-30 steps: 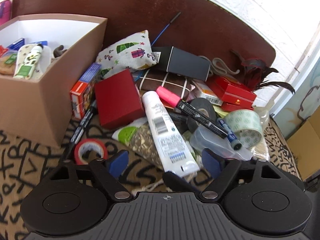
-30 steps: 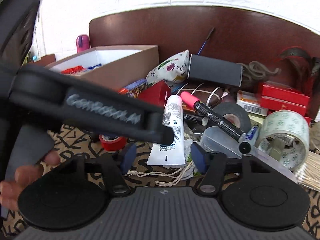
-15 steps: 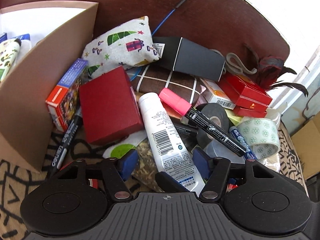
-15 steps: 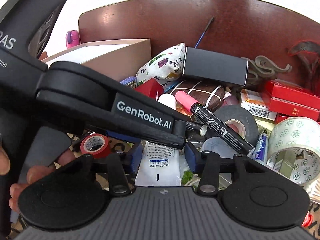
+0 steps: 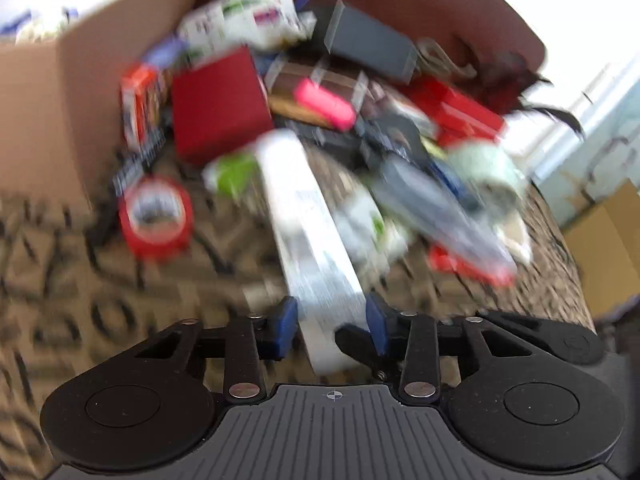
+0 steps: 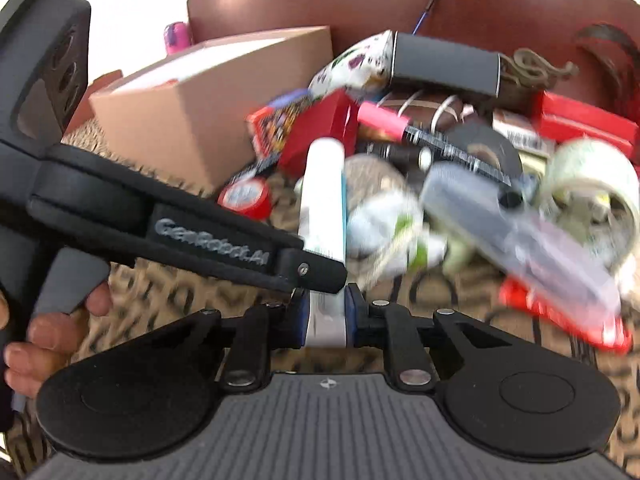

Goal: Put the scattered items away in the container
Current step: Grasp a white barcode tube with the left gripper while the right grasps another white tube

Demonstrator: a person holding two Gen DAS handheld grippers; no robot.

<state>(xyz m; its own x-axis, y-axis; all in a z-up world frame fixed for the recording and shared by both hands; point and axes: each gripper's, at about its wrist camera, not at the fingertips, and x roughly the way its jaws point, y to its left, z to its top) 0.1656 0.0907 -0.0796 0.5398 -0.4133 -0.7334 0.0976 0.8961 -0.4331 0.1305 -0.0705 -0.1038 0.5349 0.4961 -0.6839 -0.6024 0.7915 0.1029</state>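
Blur smears both views, so labels and small items in the pile are unreadable. Right tongs point(image 6: 326, 312) are clamped on the crimped end of the white tube point(image 6: 323, 200), whose long axis runs up the frame, cap toward the red box point(image 6: 320, 128). Left tongs point(image 5: 331, 322) bracket the same tube point(image 5: 308, 220), but whether their pads touch it is unclear. Cardboard box point(image 6: 208, 96) sits upper left, red tape roll point(image 5: 155, 216) just beside it on the patterned desk point(image 5: 60, 280).
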